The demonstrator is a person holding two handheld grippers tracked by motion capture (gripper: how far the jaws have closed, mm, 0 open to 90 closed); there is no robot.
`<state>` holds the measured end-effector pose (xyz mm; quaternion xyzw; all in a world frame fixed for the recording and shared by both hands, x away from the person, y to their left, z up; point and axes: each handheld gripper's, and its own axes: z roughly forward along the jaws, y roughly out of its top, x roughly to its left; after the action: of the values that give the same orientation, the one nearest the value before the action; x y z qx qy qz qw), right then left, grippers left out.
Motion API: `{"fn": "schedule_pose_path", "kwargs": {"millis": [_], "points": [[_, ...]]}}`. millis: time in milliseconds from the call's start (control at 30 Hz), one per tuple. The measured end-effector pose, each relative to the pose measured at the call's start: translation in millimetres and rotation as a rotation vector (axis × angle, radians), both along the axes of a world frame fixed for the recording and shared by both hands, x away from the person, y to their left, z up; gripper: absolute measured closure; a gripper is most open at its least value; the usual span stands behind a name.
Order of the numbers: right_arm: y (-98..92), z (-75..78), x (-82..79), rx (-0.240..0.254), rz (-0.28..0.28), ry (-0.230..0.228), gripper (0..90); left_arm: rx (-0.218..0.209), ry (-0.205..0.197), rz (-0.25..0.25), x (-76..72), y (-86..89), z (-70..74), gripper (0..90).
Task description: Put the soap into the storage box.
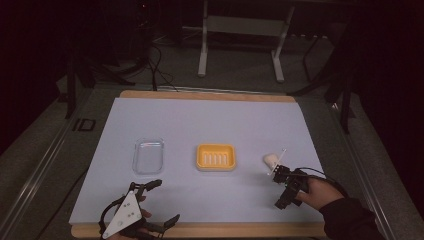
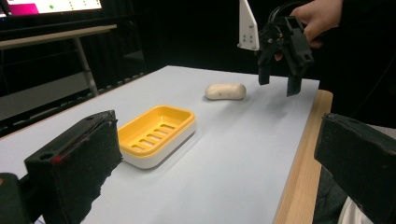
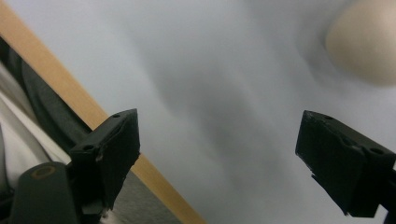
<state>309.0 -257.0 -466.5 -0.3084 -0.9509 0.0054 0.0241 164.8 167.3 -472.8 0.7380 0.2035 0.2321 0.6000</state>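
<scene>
1. Near the counter's (image 1: 210,120) right edge lies the cream oval soap bar (image 1: 270,159), untouched.
2. Right gripper (image 1: 278,170) hangs just beside it, fingers apart, empty.
3. Left gripper (image 1: 165,201) fingers apart, empty.

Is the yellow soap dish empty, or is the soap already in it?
Empty. The yellow soap dish shows only its slotted floor, and the soap lies apart from it on the table, near the right gripper.

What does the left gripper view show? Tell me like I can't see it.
A yellow soap dish sits on a pale table, with a cream soap bar lying beyond it. The right gripper hangs open just past the soap, and the left gripper's open black jaws frame the picture.
</scene>
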Motion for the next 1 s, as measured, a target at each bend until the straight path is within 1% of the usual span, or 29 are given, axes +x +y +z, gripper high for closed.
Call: {"fn": "schedule_pose_path", "kwargs": {"millis": [33, 67, 100, 133, 267, 367, 467, 500, 633, 667, 733, 800, 900, 933, 967, 1000], "points": [[-1.2, -1.0, 1.2, 0.002, -0.039, 0.027, 13.6, 0.001, 0.0, 0.0, 0.0, 0.0, 0.0, 0.5], [-2.8, -2.1, 3.0, 0.001, -0.064, 0.045, 13.6, 0.002, 0.0, 0.001, 0.1, 0.1, -0.1, 0.6], [-4.6, -3.7, 4.6, -0.004, -0.082, 0.054, 13.5, 0.001, 0.001, 0.001, 0.3, 0.1, -0.1, 0.6], [-5.6, -5.3, 5.6, -0.019, -0.097, 0.058, 13.5, 0.001, 0.001, 0.002, 0.4, 0.1, -0.1, 0.6], [-9.5, -11.5, 8.3, -0.066, -0.124, 0.066, 13.1, 0.003, 0.0, 0.004, 0.5, 0.1, -0.2, 0.6], [-11.5, -13.7, 9.4, -0.069, -0.137, 0.079, 13.1, 0.002, 0.005, 0.003, 0.7, -0.1, -0.6, 0.6], [-16.4, -16.3, 13.1, -0.073, -0.178, 0.096, 13.0, 0.003, 0.007, 0.003, 1.0, 0.1, -0.7, 0.6], [-17.6, -16.6, 14.4, -0.075, -0.183, 0.103, 13.0, -0.001, 0.007, 0.003, 0.8, -0.1, -0.7, 0.6], [-21.7, -17.8, 21.3, -0.061, -0.225, 0.112, 13.0, 0.0, 0.006, 0.003, 0.8, 0.5, -0.5, 0.6], [-22.7, -18.4, 23.2, -0.05, -0.233, 0.114, 13.0, 0.0, 0.006, 0.003, 0.8, 0.6, -0.4, 0.6], [-24.3, -19.1, 27.7, -0.044, -0.249, 0.108, 12.9, 0.001, 0.006, 0.003, 1.1, 0.8, -0.4, 0.6], [-25.5, -19.3, 31.3, -0.036, -0.263, 0.099, 12.6, 0.002, 0.006, 0.003, 1.2, 0.9, -0.4, 0.5], [-27.0, -17.5, 37.8, 0.002, -0.292, 0.075, 12.6, 0.001, 0.007, 0.004, 1.3, 0.6, -0.5, 0.5], [-27.1, -17.1, 40.3, 0.011, -0.3, 0.064, 12.6, 0.003, 0.006, 0.004, 1.3, 0.7, -0.5, 0.6], [-27.1, -17.1, 40.3, 0.011, -0.3, 0.064, 12.6, 0.003, 0.006, 0.004, 1.3, 0.7, -0.5, 0.6], [-27.0, -17.3, 44.2, 0.019, -0.311, 0.055, 12.8, 0.0, 0.007, 0.004, 1.2, 0.7, -0.5, 0.6]]}}
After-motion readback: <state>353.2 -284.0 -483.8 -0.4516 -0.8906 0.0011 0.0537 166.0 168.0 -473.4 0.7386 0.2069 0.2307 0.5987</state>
